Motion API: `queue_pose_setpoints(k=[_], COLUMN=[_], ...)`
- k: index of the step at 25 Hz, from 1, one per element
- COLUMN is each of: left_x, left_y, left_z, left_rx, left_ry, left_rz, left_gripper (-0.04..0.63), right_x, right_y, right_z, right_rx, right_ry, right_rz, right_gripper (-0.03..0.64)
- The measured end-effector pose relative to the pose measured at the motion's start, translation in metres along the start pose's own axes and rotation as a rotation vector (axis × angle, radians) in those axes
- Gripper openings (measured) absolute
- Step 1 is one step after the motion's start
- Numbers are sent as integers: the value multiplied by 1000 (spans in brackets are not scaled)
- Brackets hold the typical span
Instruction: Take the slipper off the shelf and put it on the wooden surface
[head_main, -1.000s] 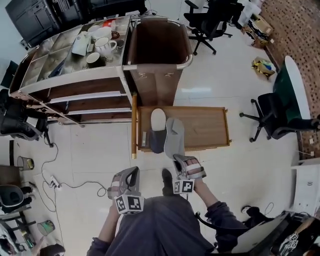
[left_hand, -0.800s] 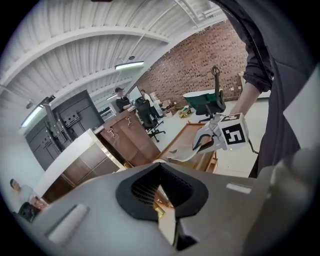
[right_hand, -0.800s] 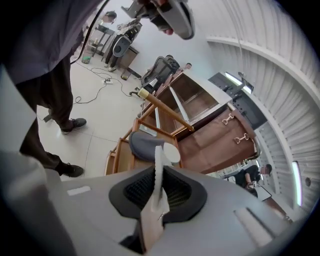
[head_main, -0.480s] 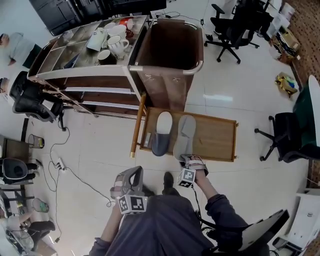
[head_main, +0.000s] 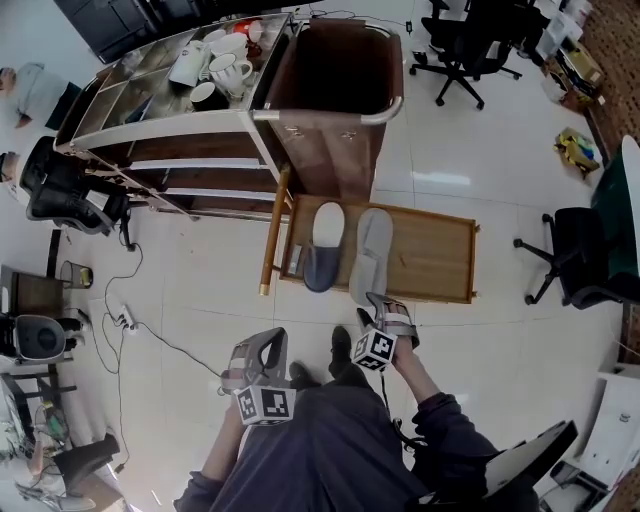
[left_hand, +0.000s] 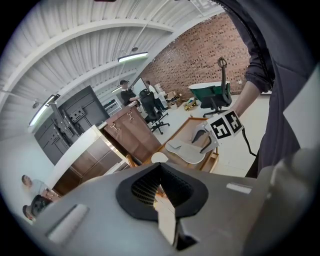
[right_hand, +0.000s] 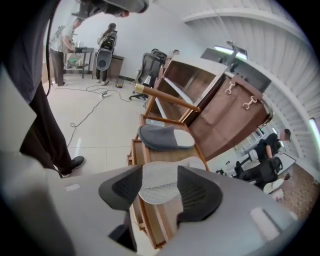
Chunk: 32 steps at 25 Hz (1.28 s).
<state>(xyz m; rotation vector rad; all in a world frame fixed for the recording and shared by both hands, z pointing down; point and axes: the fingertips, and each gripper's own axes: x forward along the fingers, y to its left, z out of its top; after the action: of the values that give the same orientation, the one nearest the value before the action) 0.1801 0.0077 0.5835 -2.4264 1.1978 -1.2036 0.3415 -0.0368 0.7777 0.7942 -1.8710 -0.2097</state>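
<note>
Light grey slipper (head_main: 372, 255) lies flat on the low wooden surface (head_main: 430, 255), long axis running from the near edge away from me toward the brown cabinet (head_main: 335, 165). Can't tell toe from heel. It sits parallel to and just right of a dark grey slipper (head_main: 322, 250), whose covered toe points toward me and whose white insole is at the far end. My right gripper (head_main: 383, 303) is at the light slipper's near end, jaws opening, slipper end between them, pads not clamping it. My left gripper (head_main: 262, 342) hangs well apart over the floor, jaws closed together on nothing. Shelf unit (head_main: 160, 165) stands left of the cabinet
</note>
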Motion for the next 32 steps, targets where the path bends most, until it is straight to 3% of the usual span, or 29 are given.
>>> queue_pose_setpoints(k=[5,12,16,26,32], left_x=[-15,-58,-98,-171,-175], left_y=[-13,-27,-40,-78,-63], left_z=[2,-1,-23,-90,-97], left_rx=[21,58,65,71,94], left_ry=[-43,-148,-190,-238,-292], left_rz=[-44,-87,-108,-216,-230], left_gripper=[15,16,16,16,15], right_x=[-54,-139,-189,-273,-274], right_y=[-7,9,37,136,147], right_z=[19,45,66,117,137], right_rx=[48,111,142,181,176], right_ry=[-23,-6,4,43,53], right_rz=[-141,-274,-351,-411,-466], right_gripper=[156,150,143,126,109])
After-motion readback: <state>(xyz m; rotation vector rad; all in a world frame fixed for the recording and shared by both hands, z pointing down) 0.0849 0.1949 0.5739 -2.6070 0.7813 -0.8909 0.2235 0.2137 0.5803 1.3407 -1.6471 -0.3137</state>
